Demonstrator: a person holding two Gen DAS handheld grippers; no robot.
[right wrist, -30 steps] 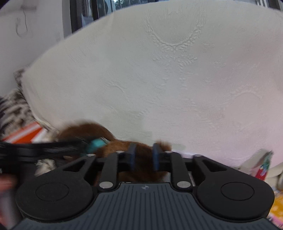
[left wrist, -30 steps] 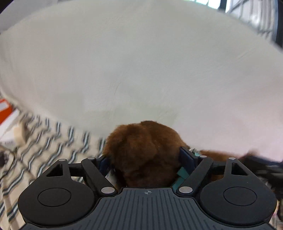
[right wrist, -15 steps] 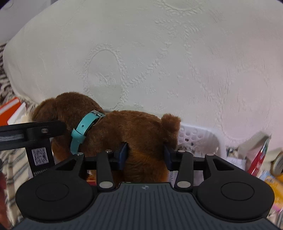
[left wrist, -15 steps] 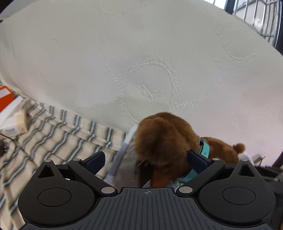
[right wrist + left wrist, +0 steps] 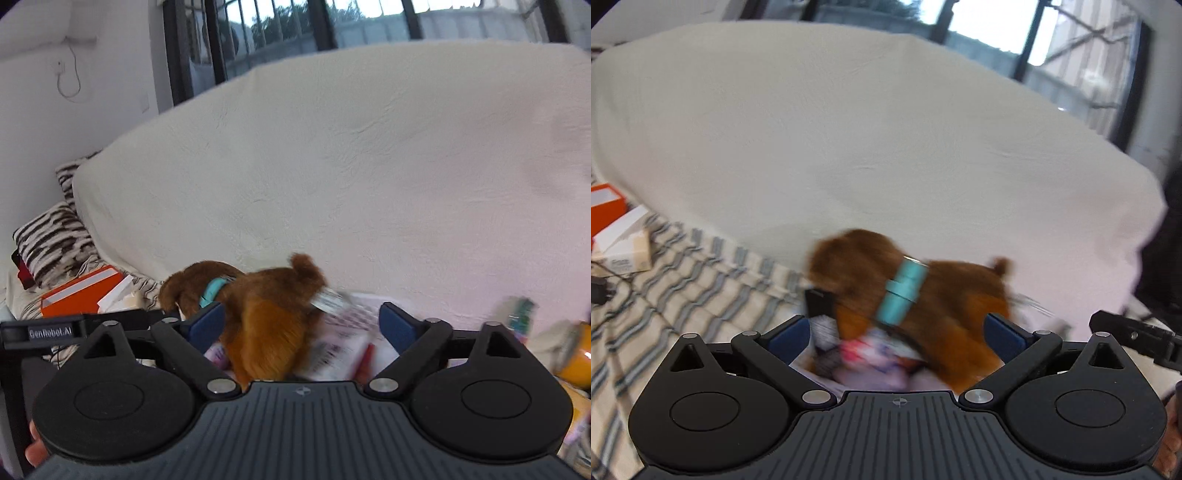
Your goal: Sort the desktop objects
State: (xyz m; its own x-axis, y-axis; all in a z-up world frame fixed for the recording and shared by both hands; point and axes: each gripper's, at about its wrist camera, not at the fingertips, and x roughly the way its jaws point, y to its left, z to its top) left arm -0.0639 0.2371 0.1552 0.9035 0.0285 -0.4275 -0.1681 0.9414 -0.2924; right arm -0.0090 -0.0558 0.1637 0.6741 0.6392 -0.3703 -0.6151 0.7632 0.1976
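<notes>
A brown plush dog with a teal collar lies on top of items in a white basket, against the white-covered sofa. It also shows in the right wrist view, tail up. My left gripper is open, its blue pads wide apart on either side of the dog and not touching it. My right gripper is open too, pads apart around the dog's hind end. Both views are blurred by motion.
The white basket holds papers and packets under the dog. An orange box and a white carton lie on the striped cloth at left. A yellow container and packets sit at right. A striped pillow lies far left.
Both grippers have let go of the plush dog and opened wide. They have pulled back and up, and the dog now rests on the basket's contents.
</notes>
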